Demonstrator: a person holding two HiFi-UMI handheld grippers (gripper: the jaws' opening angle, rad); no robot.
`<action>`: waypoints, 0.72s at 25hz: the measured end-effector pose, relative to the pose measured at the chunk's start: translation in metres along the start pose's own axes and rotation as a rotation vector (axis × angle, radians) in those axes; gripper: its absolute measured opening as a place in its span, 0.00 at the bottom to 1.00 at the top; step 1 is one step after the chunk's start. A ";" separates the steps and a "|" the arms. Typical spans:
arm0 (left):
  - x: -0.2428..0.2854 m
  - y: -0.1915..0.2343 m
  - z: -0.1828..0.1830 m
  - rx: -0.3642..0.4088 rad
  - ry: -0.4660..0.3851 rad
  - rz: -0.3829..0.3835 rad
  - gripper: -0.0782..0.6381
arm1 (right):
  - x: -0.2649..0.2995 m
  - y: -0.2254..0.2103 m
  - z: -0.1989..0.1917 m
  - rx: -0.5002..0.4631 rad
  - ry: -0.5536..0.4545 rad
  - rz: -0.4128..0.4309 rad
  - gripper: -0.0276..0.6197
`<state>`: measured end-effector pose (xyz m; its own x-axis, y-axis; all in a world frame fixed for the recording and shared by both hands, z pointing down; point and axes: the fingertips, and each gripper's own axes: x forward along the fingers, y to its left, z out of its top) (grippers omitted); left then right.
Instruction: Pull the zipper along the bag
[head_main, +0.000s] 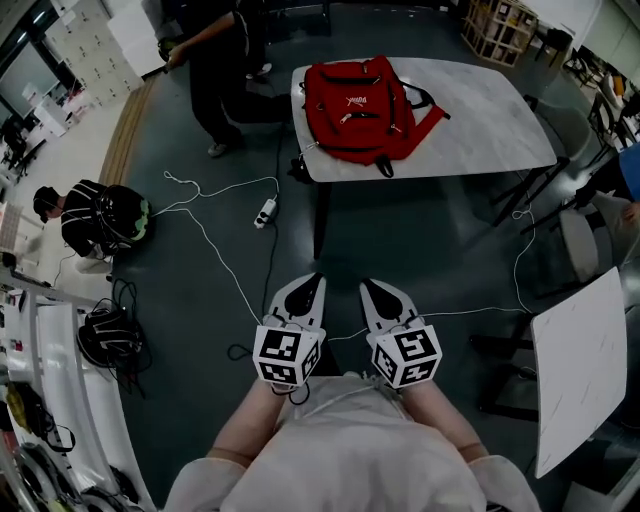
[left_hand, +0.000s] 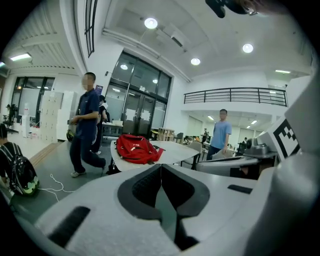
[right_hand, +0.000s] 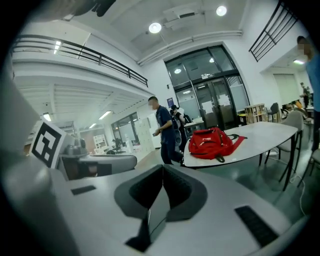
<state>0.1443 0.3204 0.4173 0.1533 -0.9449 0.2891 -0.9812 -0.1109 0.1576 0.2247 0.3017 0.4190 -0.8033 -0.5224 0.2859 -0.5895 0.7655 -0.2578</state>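
We hold the left gripper (head_main: 303, 290) and the right gripper (head_main: 378, 295) close to the body, each with its jaws pressed together on nothing. The red backpack (head_main: 358, 108) lies at twelve o'clock on the white table (head_main: 480, 115), well apart from us (so the approach comes first). We judge it best to steady the fabric with one gripper and to pinch the zipper pull with the other. The backpack's white logo is too small to read.
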 end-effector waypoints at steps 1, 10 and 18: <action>0.010 0.011 0.006 0.003 0.001 -0.009 0.14 | 0.012 -0.004 0.004 0.007 0.004 -0.010 0.09; 0.100 0.139 0.056 -0.042 0.032 -0.093 0.14 | 0.148 -0.030 0.045 0.033 0.060 -0.134 0.09; 0.177 0.217 0.082 -0.029 0.113 -0.196 0.14 | 0.245 -0.046 0.077 0.052 0.142 -0.204 0.09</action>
<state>-0.0509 0.1042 0.4251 0.3541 -0.8655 0.3542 -0.9280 -0.2784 0.2474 0.0489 0.1099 0.4297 -0.6494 -0.6032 0.4631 -0.7448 0.6274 -0.2273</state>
